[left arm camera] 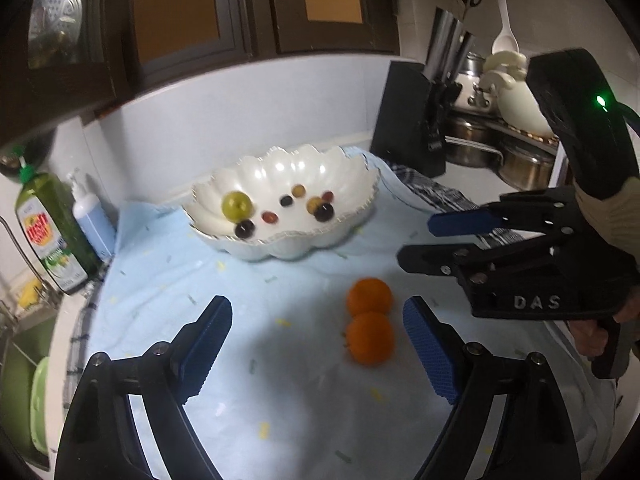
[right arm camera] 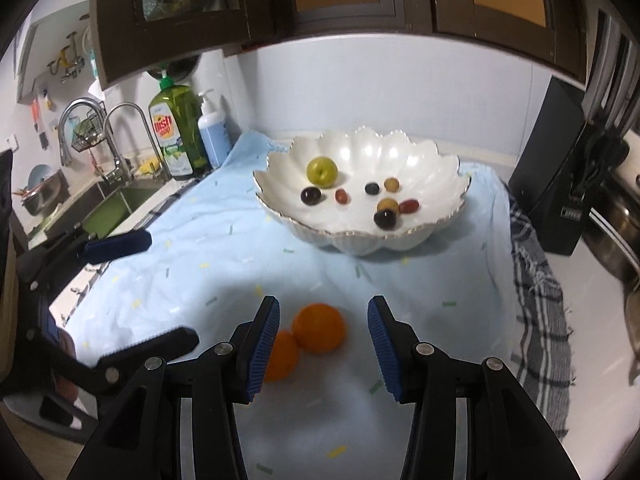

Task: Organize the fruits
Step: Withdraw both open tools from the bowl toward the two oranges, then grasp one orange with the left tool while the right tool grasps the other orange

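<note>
I had both tools over the bench, which was draped in a pale blue cloth (right arm camera: 224, 248) flecked with small coloured dashes. My left tool (left arm camera: 316, 354) stood wide open with nothing between its blue ribbed pads; the two round orange fruits (left arm camera: 369, 318) lay on the cloth inside that gap, close to the pad at 3 o'clock, touching each other, one behind the other.

From the right wrist view, my right tool (right arm camera: 322, 346) was also spread open and held nothing. The larger-looking orange (right arm camera: 319, 328) sat between its fingers, nearer the 9 o'clock one, and the second orange (right arm camera: 281, 356) was partly hidden behind that finger (right arm camera: 262, 350). In the left wrist view the same right tool showed at 3 o'clock, open, hovering above the cloth and apart from the fruit.

At 12 o'clock beyond the oranges stood the white scalloped bowl (right arm camera: 436, 164), resting on the cloth. Inside it I saw a yellow-green round fruit (right arm camera: 321, 172) toward its 10 o'clock side and a scatter of small grapes, dark, red and yellowish (right arm camera: 385, 219), spread over the bowl's floor.

At 10 o'clock of the bowl, a green dish soap bottle (right arm camera: 181, 134) and a blue pump bottle (right arm camera: 213, 132) stood side by side near the sink (right arm camera: 116, 204). A black block (right arm camera: 552, 168) stood at the bowl's 3 o'clock.
</note>
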A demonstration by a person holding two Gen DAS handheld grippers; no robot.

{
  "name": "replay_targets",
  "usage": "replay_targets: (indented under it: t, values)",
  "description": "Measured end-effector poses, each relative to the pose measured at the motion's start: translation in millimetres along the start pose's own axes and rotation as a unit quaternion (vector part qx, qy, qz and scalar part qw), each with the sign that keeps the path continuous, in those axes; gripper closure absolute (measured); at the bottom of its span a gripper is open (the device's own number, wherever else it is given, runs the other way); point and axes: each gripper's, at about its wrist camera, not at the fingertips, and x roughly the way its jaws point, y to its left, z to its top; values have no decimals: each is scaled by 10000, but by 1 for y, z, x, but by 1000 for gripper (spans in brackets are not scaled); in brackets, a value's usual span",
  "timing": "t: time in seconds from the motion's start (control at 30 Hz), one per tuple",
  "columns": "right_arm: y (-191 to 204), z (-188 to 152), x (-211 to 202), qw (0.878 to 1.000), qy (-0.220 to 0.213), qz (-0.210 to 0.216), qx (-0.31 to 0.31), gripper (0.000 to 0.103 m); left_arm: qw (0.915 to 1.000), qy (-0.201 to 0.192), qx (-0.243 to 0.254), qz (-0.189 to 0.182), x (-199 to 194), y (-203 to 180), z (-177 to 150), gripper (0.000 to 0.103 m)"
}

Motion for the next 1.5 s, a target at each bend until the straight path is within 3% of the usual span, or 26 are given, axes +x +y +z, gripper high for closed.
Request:
replay_targets:
  t: [0.67, 1.13, 1.3, 1.5]
  values:
    - [-10, -8, 54, 9972, 560, 423, 256, 56, 9962, 535, 221, -646, 58, -26, -24, 38]
    - [-8, -5, 86, 9944, 889, 432, 379, 56, 9945, 737, 312, -677, 77, -26, -25, 64]
    - [-14, -5, 91, 9923, 1030, 405, 561, 49, 9939, 771, 237, -747, 77, -23, -25, 65]
    - [-18, -8, 96, 9873, 1237, 581, 809, 48, 9924, 902, 118, -825, 70, -16, -27, 65]
